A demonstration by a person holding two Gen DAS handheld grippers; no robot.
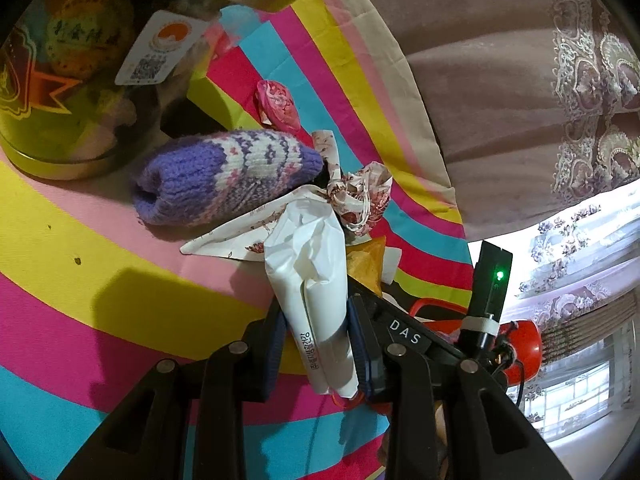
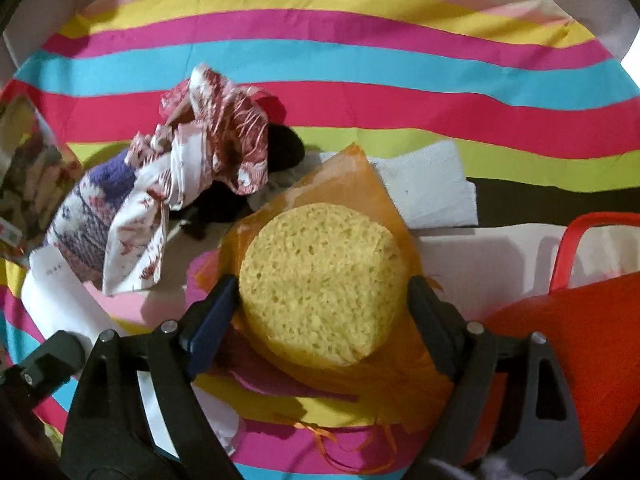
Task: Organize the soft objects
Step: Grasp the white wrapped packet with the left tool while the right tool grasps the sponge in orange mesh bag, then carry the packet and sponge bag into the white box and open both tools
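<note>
The left gripper (image 1: 318, 344) is clamped on a white tissue pack (image 1: 312, 280), its blue pads pressing both sides of the pack, which sticks up and forward out of the jaws over the striped cloth (image 1: 120, 280). Just beyond the pack's far end lies a purple knit sock (image 1: 224, 176), rolled, on its side, touching a crumpled floral cloth (image 1: 356, 192) at its right end. Farther off is a small pink wad (image 1: 278, 106), and at the far left stands a clear tub (image 1: 68, 80) with a white label, soft things dimly visible inside. The right gripper (image 2: 322, 300) has its jaws spread wide on either side of a round yellow sponge (image 2: 324, 280); the left finger touches the sponge's edge, the right sits at its other side, though whether it grips firmly I cannot tell. The sponge rests on an orange mesh bag (image 2: 360, 184), which overlaps a white paper towel (image 2: 432, 188) on its far right. To the near right is a red basket (image 2: 560, 340). In this view the floral cloth and sock lie to the left of the sponge, well apart from it.
</note>
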